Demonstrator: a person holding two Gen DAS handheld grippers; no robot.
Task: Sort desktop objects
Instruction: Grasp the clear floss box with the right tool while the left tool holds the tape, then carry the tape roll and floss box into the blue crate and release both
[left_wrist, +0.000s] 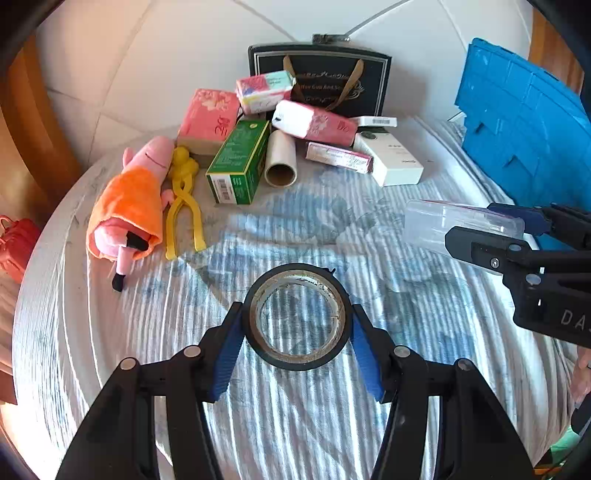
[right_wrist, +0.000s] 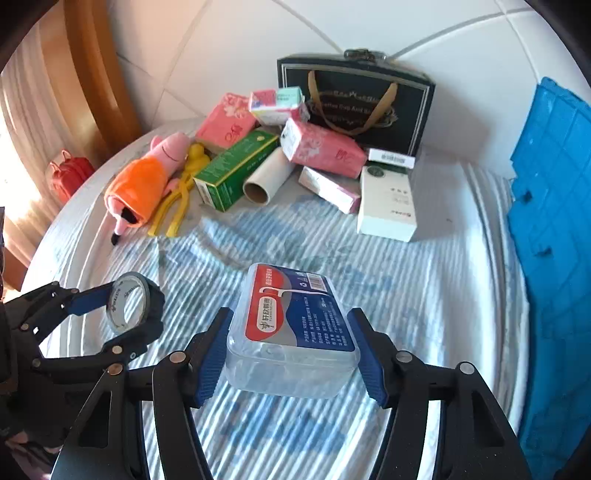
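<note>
Left wrist: left claw (left_wrist: 297, 317) clamps tape roll (left_wrist: 297, 315); right claw (right_wrist: 291, 332) clamps clear box (right_wrist: 291, 332); clutter behind.

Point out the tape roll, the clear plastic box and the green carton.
tape roll (left_wrist: 255, 332): left wrist view, black outer rim.
clear plastic box (right_wrist: 295, 317): right wrist view, labelled lid.
green carton (left_wrist: 240, 155): left wrist view, top face.

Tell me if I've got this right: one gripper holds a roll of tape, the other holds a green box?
Not quite. The left gripper does hold the roll of tape, but the right gripper holds a clear plastic box, as the right wrist view shows. The green box lies in the pile.
</note>
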